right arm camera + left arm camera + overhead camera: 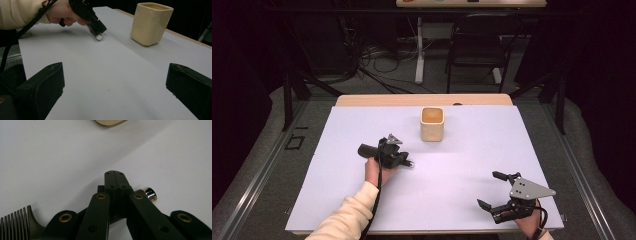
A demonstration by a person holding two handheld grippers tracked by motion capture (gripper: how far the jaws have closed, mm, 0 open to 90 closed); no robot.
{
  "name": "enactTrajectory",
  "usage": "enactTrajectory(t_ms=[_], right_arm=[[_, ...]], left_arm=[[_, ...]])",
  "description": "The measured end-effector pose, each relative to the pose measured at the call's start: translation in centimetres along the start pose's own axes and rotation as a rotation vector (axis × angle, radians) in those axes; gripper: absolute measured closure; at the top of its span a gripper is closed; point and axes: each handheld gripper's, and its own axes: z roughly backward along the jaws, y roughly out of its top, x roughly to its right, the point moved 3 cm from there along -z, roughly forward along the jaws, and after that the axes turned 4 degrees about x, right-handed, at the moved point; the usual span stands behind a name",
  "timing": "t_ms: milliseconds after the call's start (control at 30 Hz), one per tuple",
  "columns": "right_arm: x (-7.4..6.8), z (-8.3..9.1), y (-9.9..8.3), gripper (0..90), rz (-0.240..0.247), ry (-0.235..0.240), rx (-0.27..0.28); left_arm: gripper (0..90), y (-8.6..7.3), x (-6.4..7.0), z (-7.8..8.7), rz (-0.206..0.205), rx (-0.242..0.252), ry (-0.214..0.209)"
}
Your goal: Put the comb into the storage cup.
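High view: I am holding my left hand-held gripper (404, 161) low over the white surface (462, 165), left of centre, its jaws clenched on a small dark cylinder with a shiny metal end (150, 194). A cream square cup (432, 123) is standing upright just beyond it, toward the far edge, apart from the gripper. My right hand-held gripper (492, 190) is hovering near the right front corner with jaws spread wide, grasping nothing. A dark comb-like toothed piece (17, 223) is showing at the left gripper view's lower left.
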Motion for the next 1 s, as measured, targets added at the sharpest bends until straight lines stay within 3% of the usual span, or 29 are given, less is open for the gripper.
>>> enactTrajectory(t_ms=[433,667,1000], right_arm=[[0.1,0.0,0.0,1.4,0.0,-0.001,-0.001],[0.0,0.0,0.0,1.4,0.004,0.004,0.006],[0.0,0.0,0.1,1.4,0.003,0.002,0.005]], left_arm=[[90.0,-0.7,0.1,1.0,-0.004,-0.012,-0.011],[90.0,-1.3,0.2,1.8,-0.025,-0.048,-0.034],[90.0,-2.2,0.1,2.6,-0.024,-0.085,-0.04]])
